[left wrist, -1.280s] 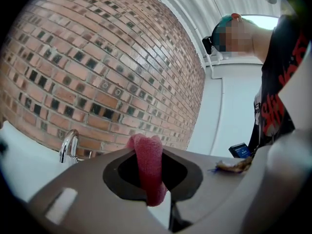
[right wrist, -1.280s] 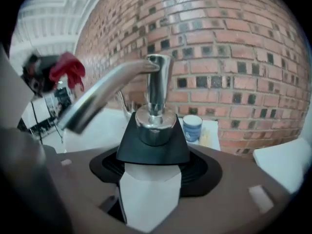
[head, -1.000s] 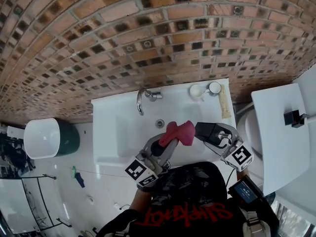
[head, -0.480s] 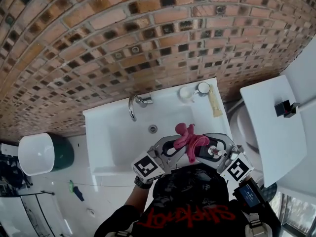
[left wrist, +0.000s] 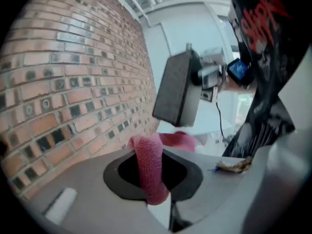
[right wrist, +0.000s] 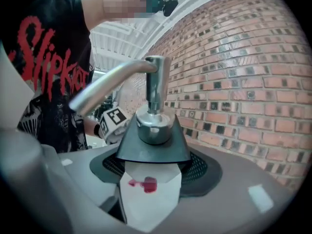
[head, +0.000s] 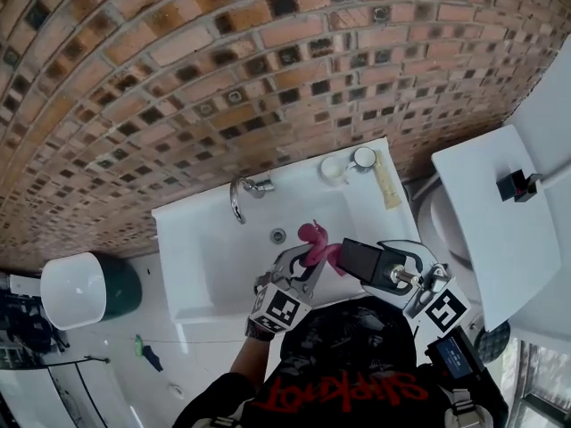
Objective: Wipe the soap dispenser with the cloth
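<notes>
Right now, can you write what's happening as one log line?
left claw: shut on pink cloth | right claw: shut on dark soap dispenser | place: above white sink | wiping: contact unclear

Open over left half of sink (head: 203,259); crowded at front by soap dispenser (head: 359,261) and cloth (head: 312,237); barred behind by tap (head: 237,199), brick wall (head: 223,78).
</notes>
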`<state>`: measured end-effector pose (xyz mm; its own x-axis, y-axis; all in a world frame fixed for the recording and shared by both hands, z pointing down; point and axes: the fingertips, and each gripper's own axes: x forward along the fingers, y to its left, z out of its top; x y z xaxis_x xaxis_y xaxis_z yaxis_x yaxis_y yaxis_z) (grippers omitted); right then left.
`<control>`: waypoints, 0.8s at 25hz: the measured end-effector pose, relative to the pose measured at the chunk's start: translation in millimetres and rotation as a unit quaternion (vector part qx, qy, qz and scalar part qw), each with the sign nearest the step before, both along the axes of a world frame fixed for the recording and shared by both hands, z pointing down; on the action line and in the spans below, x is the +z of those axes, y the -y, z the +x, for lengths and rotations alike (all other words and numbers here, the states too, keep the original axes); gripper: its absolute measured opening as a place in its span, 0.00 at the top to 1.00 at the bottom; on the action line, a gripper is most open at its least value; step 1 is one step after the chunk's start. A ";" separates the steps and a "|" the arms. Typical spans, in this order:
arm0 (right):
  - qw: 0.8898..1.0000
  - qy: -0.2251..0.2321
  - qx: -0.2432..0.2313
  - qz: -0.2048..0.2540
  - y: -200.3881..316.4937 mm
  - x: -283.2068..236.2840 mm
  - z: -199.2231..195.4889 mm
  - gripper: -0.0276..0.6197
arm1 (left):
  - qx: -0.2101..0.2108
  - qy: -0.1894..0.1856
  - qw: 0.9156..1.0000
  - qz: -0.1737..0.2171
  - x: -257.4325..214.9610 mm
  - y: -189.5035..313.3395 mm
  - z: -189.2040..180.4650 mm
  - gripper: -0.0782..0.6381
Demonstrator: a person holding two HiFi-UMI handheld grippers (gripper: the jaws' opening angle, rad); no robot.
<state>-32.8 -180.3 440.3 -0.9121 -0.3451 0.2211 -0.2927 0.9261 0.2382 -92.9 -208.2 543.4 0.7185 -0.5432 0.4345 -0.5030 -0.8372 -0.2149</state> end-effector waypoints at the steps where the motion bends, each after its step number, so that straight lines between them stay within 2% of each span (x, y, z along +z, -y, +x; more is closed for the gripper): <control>1: 1.000 -0.011 0.013 -0.001 1.4 5.5 0.4 0.49 | 0.002 -0.038 0.999 0.014 -20.8 -0.8 0.6 0.83; 2: 0.999 -0.032 0.026 -0.003 2.5 13.9 0.7 0.49 | 0.003 -0.084 0.996 0.029 -45.7 -0.9 1.4 0.83; 4: 0.996 -0.084 0.038 -0.003 1.5 33.9 -0.4 0.49 | -0.001 -0.173 0.984 0.040 -91.5 -2.6 2.0 0.83; 5: 0.994 -0.107 0.035 0.000 -0.3 42.7 -2.5 0.49 | -0.001 -0.203 0.979 0.036 -108.7 -5.2 2.6 0.83; 6: 0.992 -0.126 0.029 0.005 -2.6 50.5 -5.3 0.49 | 0.007 -0.217 0.975 0.035 -122.0 -9.4 4.3 0.83; 7: 0.989 -0.144 0.021 0.011 -4.9 57.6 -8.2 0.49 | 0.024 -0.216 0.975 0.042 -132.0 -14.9 8.0 0.83; 9: 0.985 -0.172 0.006 0.022 -9.4 68.4 -13.7 0.49 | 0.071 -0.184 0.978 0.072 -143.4 -27.1 21.8 0.83; 12: 0.984 -0.176 -0.013 0.030 -16.2 68.2 -21.1 0.49 | 0.121 -0.137 0.978 0.104 -138.5 -34.0 46.1 0.83; 15: 0.986 -0.162 -0.027 0.034 -21.4 58.2 -25.2 0.49 | 0.120 -0.121 0.980 0.098 -121.2 -27.5 52.0 0.83; 20: 0.989 -0.136 -0.038 0.040 -26.8 41.4 -24.1 0.50 | 0.076 -0.100 0.987 0.099 -86.9 -9.7 41.0 0.83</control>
